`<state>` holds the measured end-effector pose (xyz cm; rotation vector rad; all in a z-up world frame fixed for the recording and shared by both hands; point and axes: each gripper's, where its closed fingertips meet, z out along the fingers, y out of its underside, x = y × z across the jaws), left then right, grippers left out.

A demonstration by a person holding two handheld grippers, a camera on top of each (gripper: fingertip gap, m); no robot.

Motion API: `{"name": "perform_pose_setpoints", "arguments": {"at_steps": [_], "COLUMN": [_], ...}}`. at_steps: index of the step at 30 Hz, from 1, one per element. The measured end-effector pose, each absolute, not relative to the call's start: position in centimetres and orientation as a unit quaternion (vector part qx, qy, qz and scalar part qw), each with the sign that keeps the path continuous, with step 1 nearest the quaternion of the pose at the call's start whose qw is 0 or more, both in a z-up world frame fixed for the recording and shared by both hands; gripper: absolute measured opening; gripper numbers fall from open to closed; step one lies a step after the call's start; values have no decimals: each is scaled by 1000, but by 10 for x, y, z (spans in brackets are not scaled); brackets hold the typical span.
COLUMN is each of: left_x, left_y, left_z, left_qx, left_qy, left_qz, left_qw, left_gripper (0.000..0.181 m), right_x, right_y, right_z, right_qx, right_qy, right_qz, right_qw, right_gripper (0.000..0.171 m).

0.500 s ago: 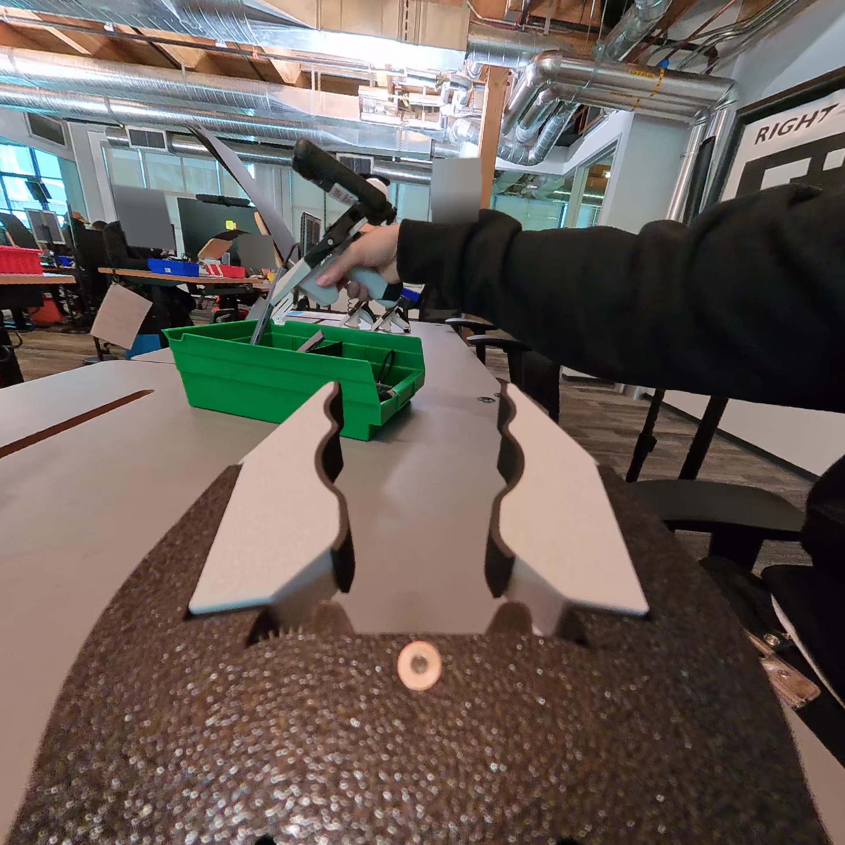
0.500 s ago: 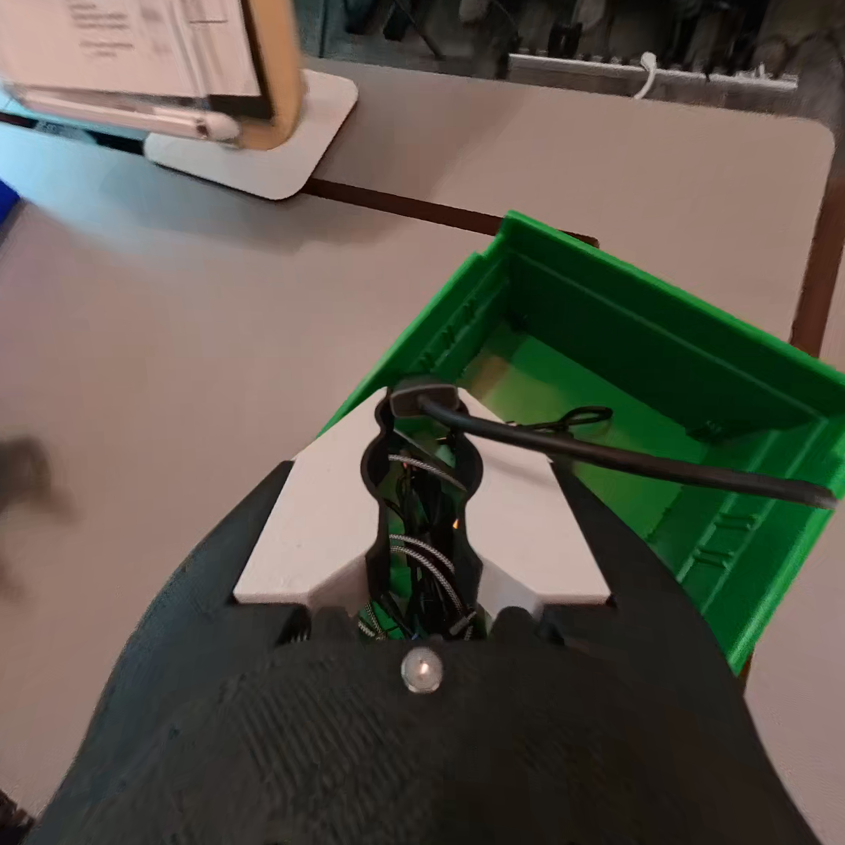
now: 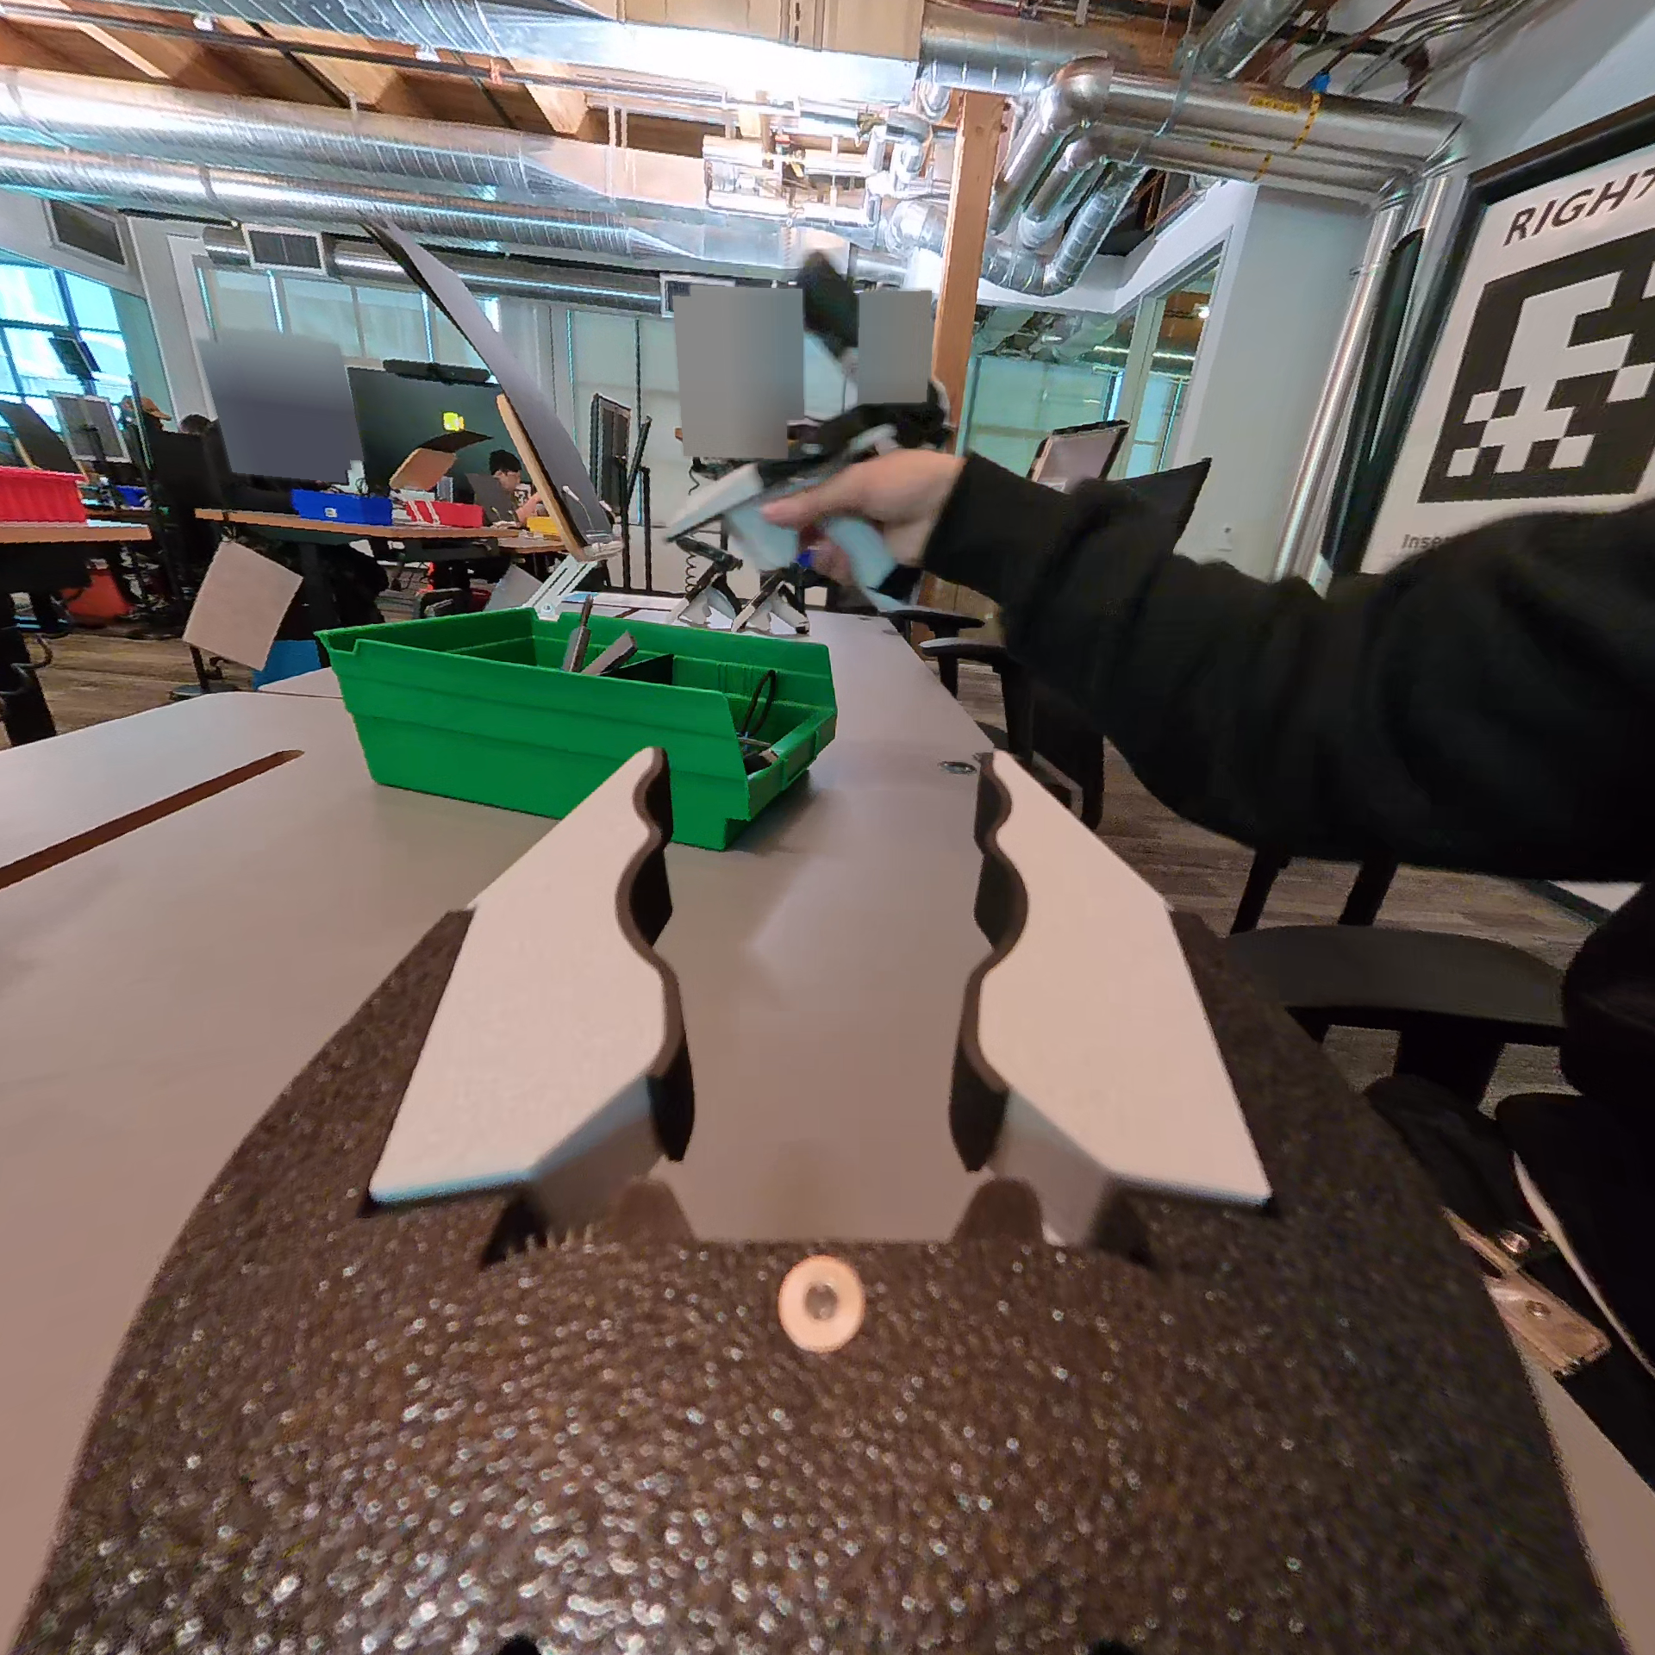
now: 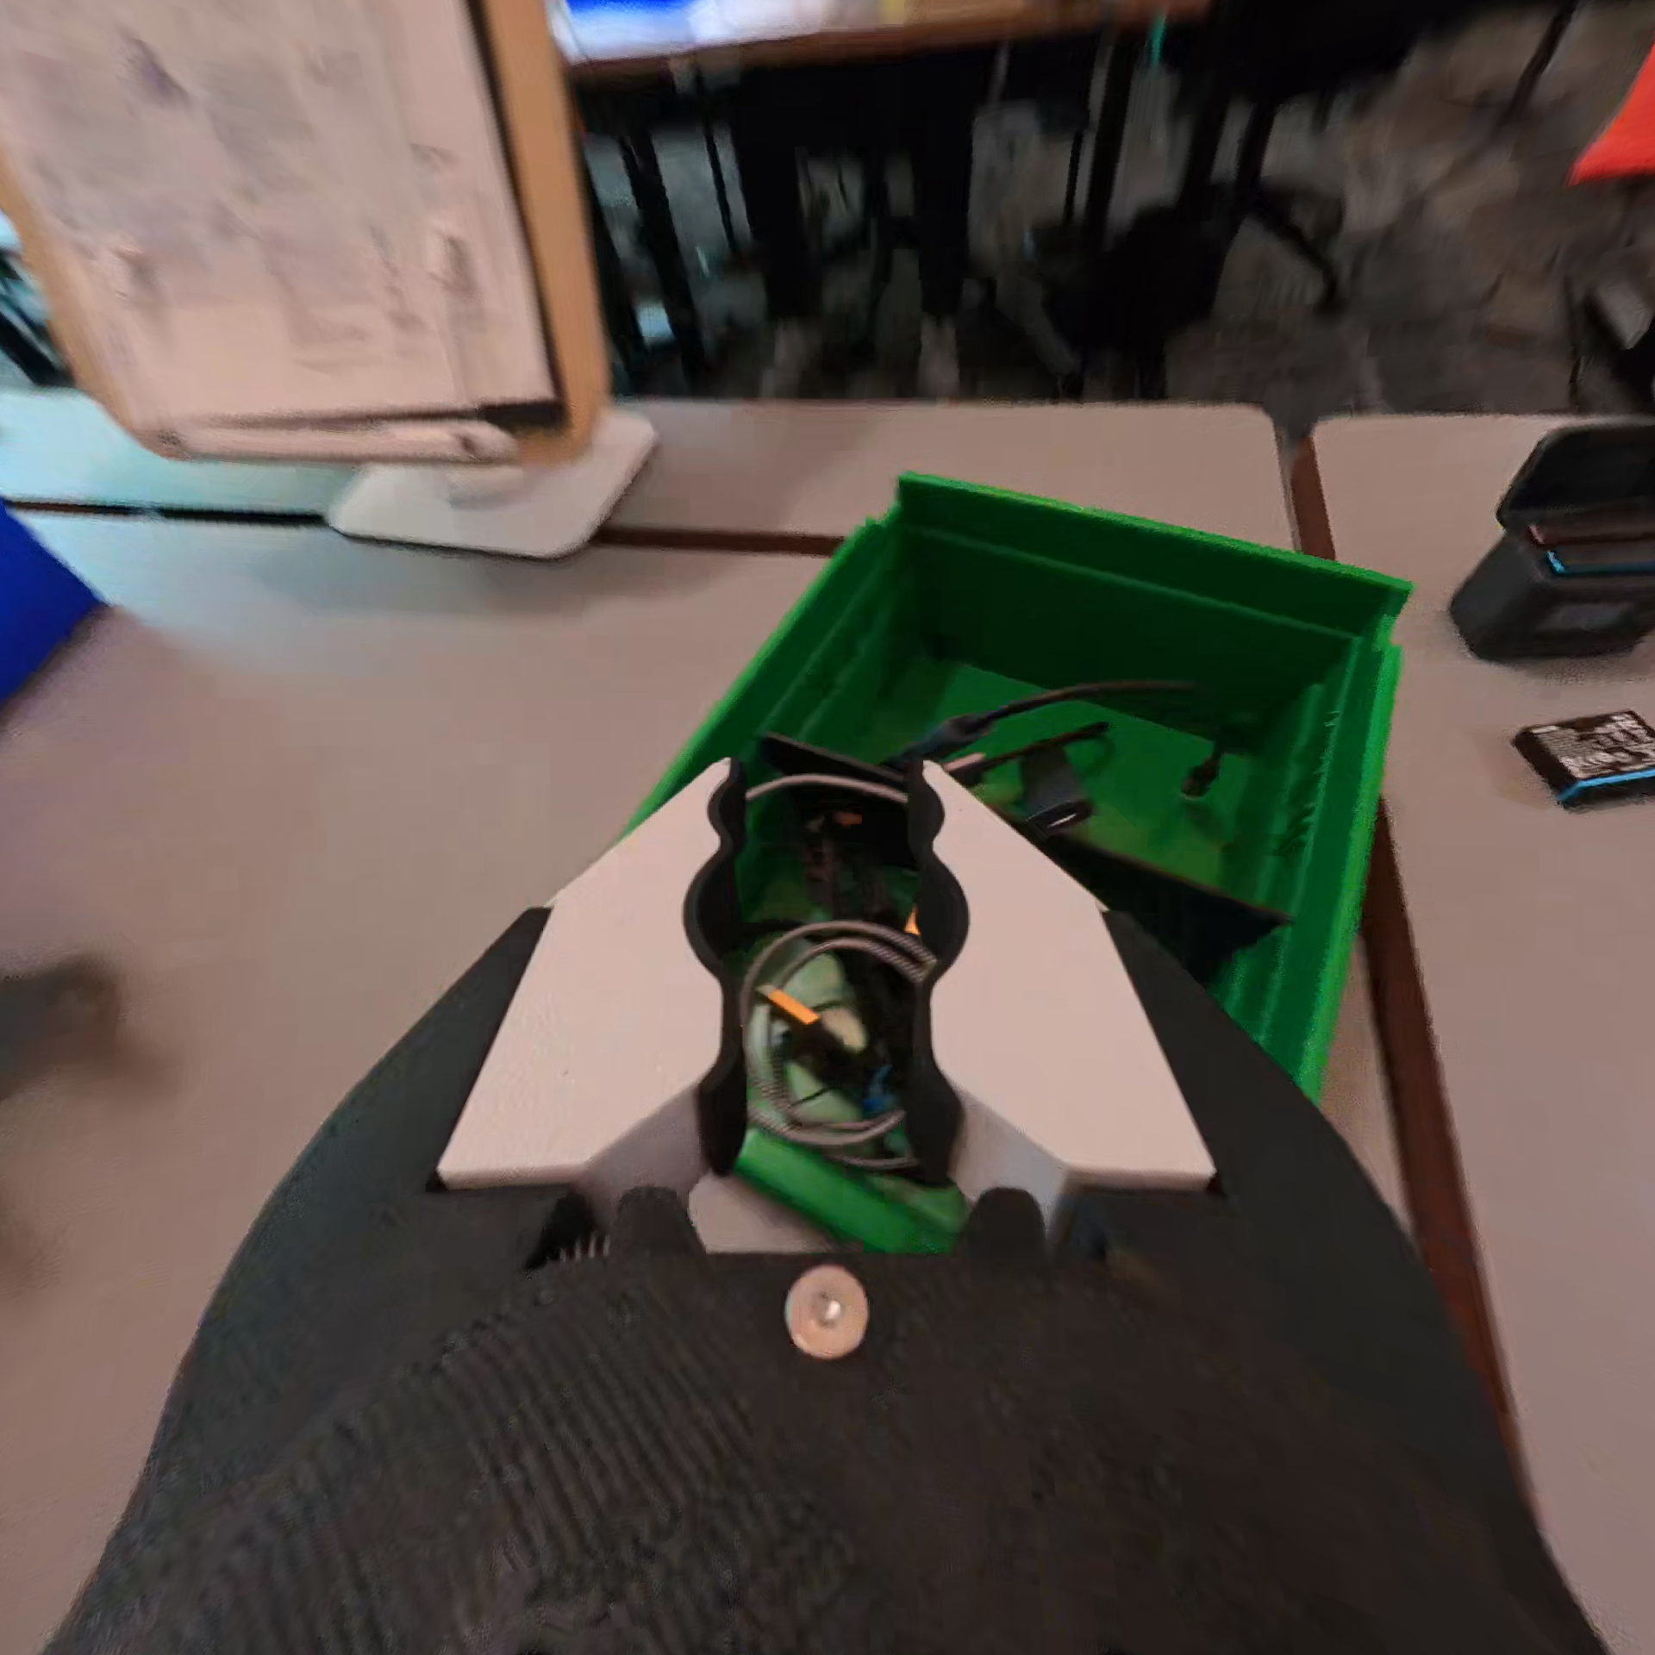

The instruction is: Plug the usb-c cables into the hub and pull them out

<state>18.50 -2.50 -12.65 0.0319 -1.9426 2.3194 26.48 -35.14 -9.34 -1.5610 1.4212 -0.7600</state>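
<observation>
A green bin (image 4: 1155, 537) stands on the grey table, split by a black divider (image 4: 1164, 887). My right gripper (image 4: 828, 779) is open and empty, held above the bin's near compartment, where braided cables (image 4: 833, 949) lie coiled. A black cable (image 4: 1057, 703) and a dark hub-like piece (image 4: 1057, 797) lie in the far compartment. My left gripper (image 3: 822, 770) is open wide and empty, low over the table in front of the bin (image 3: 537, 743). In the left wrist view the right gripper (image 3: 761, 501) is blurred and raised above the bin's right end, held by a hand.
A tilted board on a white stand (image 4: 295, 224) stands behind the bin on the left. A black case (image 4: 1567, 573) and a small black pack (image 4: 1590, 757) lie on the table to its right. A black sleeve (image 3: 1299, 672) and office chairs (image 3: 1397, 976) are at the right. Tip to tip, the grippers are about 35 cm apart. Between my right fingertips and the small black pack (image 4: 1590, 757) there is roughly 40 cm.
My right gripper has opened and let go of the black cable's plug, which now lies in the bin's far compartment. It has lifted up and to the right. My left gripper has hardly moved.
</observation>
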Motion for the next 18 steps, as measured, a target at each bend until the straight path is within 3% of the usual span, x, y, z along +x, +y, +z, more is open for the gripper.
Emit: {"name": "perform_pose_setpoints", "arguments": {"at_steps": [3,7,10,11,18], "left_x": [187,192,208,209,213], "left_y": [-31,-47,-68,-81,-210], "left_z": [-133,-146,-152,-151,-165], "left_qx": [22,45,113,136,236], "left_qy": [-661,-702,-712,-711,-744], "left_qz": [749,711,688,686,622], "left_qw": [43,-16,-78,-80,-59], "left_gripper": [66,65,64,63,63], "right_x": [207,161,157,155,179], "right_y": [-337,-399,-427,-438,-445], "right_z": [-109,-139,-163,-168,-183], "right_qx": [-601,-497,-480,-467,-451], "right_qy": [546,603,646,663,651], "right_qz": [-372,-497,-457,-455,-443], "right_qw": [449,378,378,368,420], "right_gripper": [36,41,70,73,41]}}
